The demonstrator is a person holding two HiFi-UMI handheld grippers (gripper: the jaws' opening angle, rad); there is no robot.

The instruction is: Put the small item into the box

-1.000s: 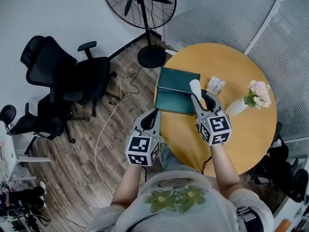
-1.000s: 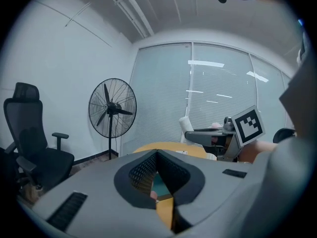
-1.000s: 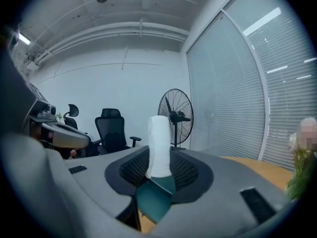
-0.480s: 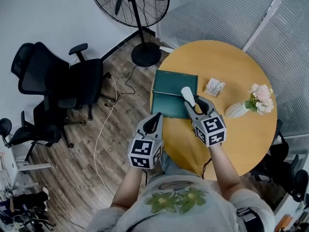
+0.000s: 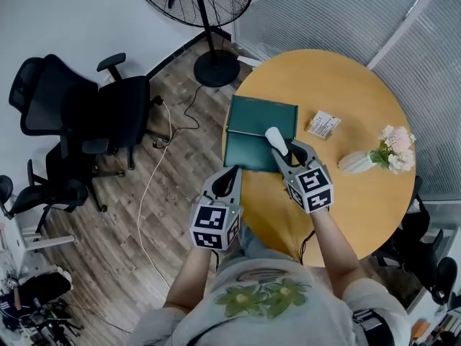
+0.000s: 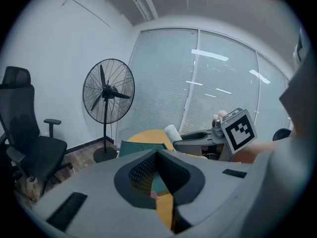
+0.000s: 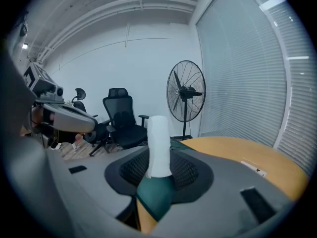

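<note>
1. Round and pale-wooded, the table (image 5: pixel 338 85) is filling the upper right of the head view, with plank floor, black office chairs (image 5: pixel 79 114) and a standing fan (image 5: pixel 205 6) lying to its left.
2. Near the table's left edge the dark green box (image 5: pixel 252 121) is lying flat; whether its lid is off I cannot tell from above.
3. Just right of centre, the right gripper (image 5: pixel 290 152) is pinching a small white roll-shaped item (image 5: pixel 276 140), its jaws pressing on the lower end while the rest is sticking out past them.
4. Over the last second this gripper has been sinking and drifting leftward in the frame: the white item, earlier hanging by the box's right edge, is now hovering over the box's right half.
5. At lower centre, the left gripper (image 5: pixel 229 180) is waiting off the table's edge, jaws pressed together on nothing; it has dropped slightly too.
6. This is looking like the final approach, with only lowering and release remaining.
7. A small printed packet (image 5: pixel 322 125) and a vase of pink flowers (image 5: pixel 374 157) are standing untouched at the right.
</note>
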